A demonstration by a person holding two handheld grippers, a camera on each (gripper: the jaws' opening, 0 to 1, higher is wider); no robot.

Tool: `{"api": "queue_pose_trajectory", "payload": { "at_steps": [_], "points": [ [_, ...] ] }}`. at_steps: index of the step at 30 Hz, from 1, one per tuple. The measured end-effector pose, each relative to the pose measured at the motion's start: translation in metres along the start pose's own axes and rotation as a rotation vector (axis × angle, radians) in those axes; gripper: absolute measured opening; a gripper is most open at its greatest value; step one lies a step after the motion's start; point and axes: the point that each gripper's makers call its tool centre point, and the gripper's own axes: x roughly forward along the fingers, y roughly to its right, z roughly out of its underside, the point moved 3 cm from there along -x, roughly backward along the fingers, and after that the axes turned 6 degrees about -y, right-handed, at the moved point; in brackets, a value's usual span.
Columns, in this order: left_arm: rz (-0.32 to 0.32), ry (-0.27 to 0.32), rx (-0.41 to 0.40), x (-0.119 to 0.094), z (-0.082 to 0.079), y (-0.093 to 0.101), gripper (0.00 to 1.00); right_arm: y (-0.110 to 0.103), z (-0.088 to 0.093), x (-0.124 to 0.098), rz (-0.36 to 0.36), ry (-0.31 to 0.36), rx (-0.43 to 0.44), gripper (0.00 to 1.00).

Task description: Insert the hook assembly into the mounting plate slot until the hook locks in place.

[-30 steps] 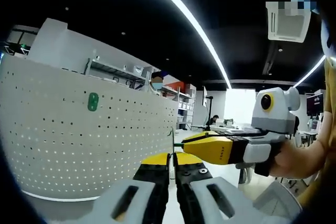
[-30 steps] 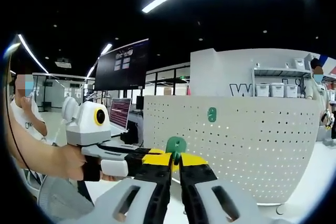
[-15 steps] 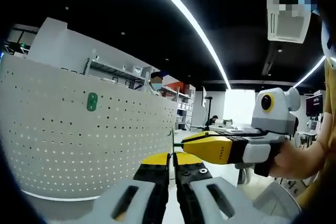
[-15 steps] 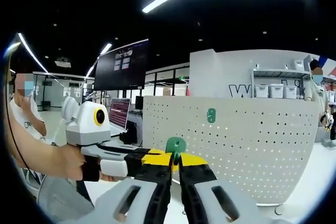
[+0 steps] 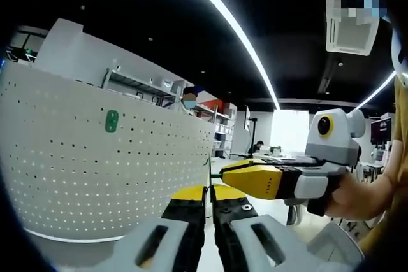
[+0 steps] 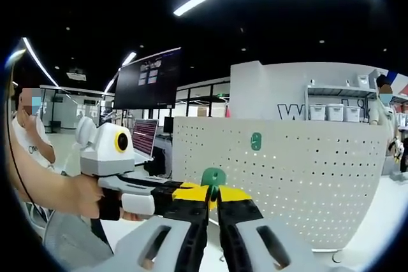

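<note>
The green hook assembly point(image 6: 213, 176) shows face-on just above my right gripper point(image 6: 213, 193), whose yellow-tipped jaws are shut on its lower part. In the left gripper view the hook assembly point(image 5: 208, 169) appears as a thin green edge rising from my left gripper point(image 5: 208, 190), also shut on it. The two grippers meet tip to tip in the air. The right gripper point(image 5: 237, 175) comes in from the right, and the left gripper point(image 6: 180, 192) from the left. The mounting plate is a white perforated board point(image 5: 83, 170), upright, with a small green piece point(image 5: 112, 121) fixed to it. The same board point(image 6: 299, 183) stands behind the hook with that piece point(image 6: 256, 141).
A hand point(image 6: 70, 197) holds the left gripper, and another hand point(image 5: 360, 192) holds the right one. Behind are shelves with bins point(image 6: 335, 109), a dark wall screen point(image 6: 149, 79), desks with monitors, and a person point(image 5: 190, 99) beyond the board.
</note>
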Motion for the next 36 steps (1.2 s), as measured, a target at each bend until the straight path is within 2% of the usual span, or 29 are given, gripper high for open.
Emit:
{"api": "queue_pose_trajectory", "payload": {
  "at_steps": [11, 18, 23, 31, 36],
  "points": [
    [0.001, 0.003, 0.006, 0.001, 0.0, 0.001, 0.03, -0.001, 0.0, -0.001, 0.017, 0.004, -0.026, 0.0],
    [-0.007, -0.005, 0.043, 0.002, 0.0, 0.002, 0.04, 0.001, 0.001, -0.002, 0.023, 0.01, -0.015, 0.0],
    [-0.024, -0.034, 0.104, 0.001, 0.004, 0.003, 0.06, 0.003, 0.001, -0.003, 0.031, 0.01, -0.012, 0.0],
    [-0.059, -0.067, 0.128, -0.003, 0.008, -0.004, 0.16, 0.006, 0.003, -0.004, 0.035, 0.007, 0.007, 0.0],
    [-0.087, -0.108, 0.156, -0.005, 0.015, -0.009, 0.15, 0.005, 0.005, -0.004, 0.028, 0.003, 0.014, 0.0]
  ]
}}
